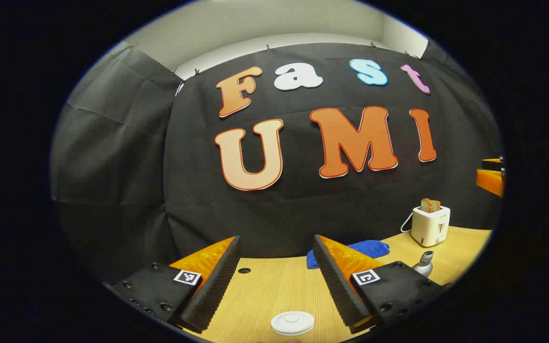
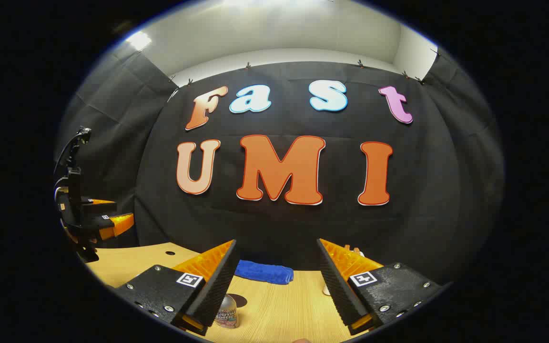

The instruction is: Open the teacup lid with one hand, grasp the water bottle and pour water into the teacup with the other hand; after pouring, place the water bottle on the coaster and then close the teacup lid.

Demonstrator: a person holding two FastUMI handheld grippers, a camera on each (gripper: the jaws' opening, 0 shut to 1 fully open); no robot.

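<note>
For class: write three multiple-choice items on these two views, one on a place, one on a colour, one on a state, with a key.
1. Where does the toaster stand?
A. far right end of the table
B. on the blue towel
C. between the left tongs

2. What colour is the teacup lid?
A. blue
B. white
C. orange

3. How do the right tongs stand?
A. shut on the water bottle
B. shut on the towel
C. open, holding nothing

Key: 1 A, it sits on the wood past the towel, bread sticking up. 2 B, the round disc is plain white. 3 C, bare table shows between its fingers, with the bottle beside the left one.
</note>
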